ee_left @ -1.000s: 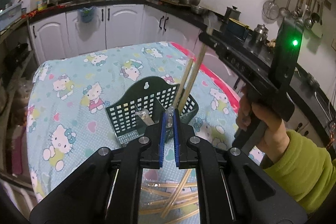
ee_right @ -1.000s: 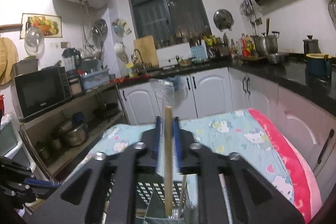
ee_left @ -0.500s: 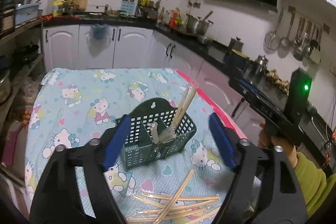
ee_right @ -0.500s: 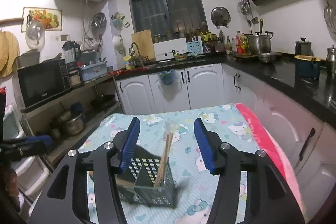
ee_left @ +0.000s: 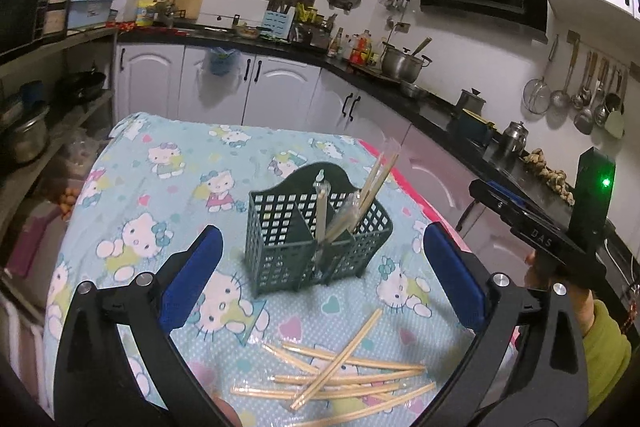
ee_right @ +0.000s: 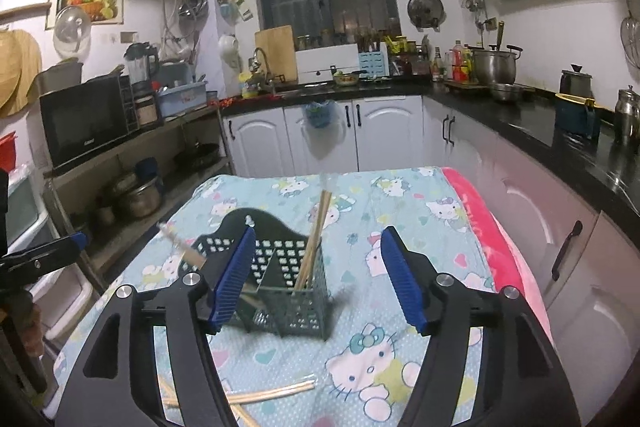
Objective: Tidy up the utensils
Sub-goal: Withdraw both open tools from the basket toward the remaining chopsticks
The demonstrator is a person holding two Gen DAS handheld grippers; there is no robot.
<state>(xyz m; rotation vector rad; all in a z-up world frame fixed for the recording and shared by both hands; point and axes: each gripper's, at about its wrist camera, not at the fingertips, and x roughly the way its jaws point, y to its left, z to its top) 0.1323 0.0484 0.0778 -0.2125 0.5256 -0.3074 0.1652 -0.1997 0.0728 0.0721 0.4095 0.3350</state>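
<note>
A dark green plastic utensil basket (ee_left: 316, 247) stands on the Hello Kitty tablecloth (ee_left: 168, 163). Wrapped chopsticks (ee_left: 374, 183) lean upright in its right compartment, and another wrapped utensil (ee_left: 321, 211) stands near its middle. Several loose wooden chopsticks (ee_left: 340, 375) lie in a pile in front of the basket. My left gripper (ee_left: 320, 279) is open and empty, above the pile. My right gripper (ee_right: 316, 279) is open and empty, with the basket (ee_right: 288, 291) and its chopsticks (ee_right: 314, 243) between its fingers in view. The right gripper also shows in the left wrist view (ee_left: 532, 223).
The table's right edge has a pink border (ee_right: 484, 223). White cabinets (ee_right: 320, 139) and black counters run along the back and right. Open shelves with pots and a microwave (ee_right: 84, 123) stand at the left. A few loose chopsticks (ee_right: 264, 395) lie near the front.
Both grippers have opened and pulled back from the basket. The chopsticks the right gripper held now stand in the basket's right compartment; the left gripper's wrapped utensil stands in the basket.
</note>
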